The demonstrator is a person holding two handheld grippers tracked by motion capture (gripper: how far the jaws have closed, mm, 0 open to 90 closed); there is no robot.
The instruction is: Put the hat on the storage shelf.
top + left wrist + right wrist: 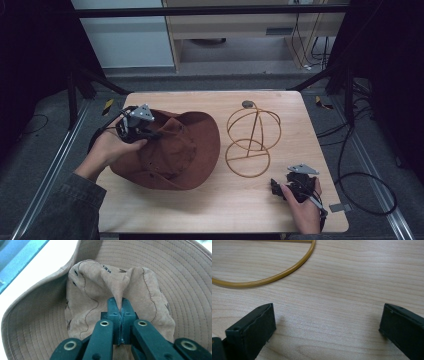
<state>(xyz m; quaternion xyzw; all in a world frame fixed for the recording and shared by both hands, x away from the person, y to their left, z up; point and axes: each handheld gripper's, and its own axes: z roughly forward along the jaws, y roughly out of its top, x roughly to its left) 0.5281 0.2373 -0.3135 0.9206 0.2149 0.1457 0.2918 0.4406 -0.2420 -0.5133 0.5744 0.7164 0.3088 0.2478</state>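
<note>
A brown wide-brimmed hat (175, 150) lies on the left half of the wooden table (225, 205). My left gripper (150, 134) is over the hat's crown and is shut on a pinched fold of the crown fabric (119, 290), seen close in the left gripper view with the stitched brim (180, 277) around it. A yellow wire hat stand (252, 142) stands right of the hat, a small dark knob on its top. My right gripper (276, 187) rests low near the table's front right, open, with bare wood between its jaws and the stand's base ring (274, 277) ahead.
The table's front edge lies just below my right hand. Black cables (360, 175) trail over the grey floor to the right. A metal frame rail (55, 155) runs along the table's left side. Bare wood lies in front of the hat and stand.
</note>
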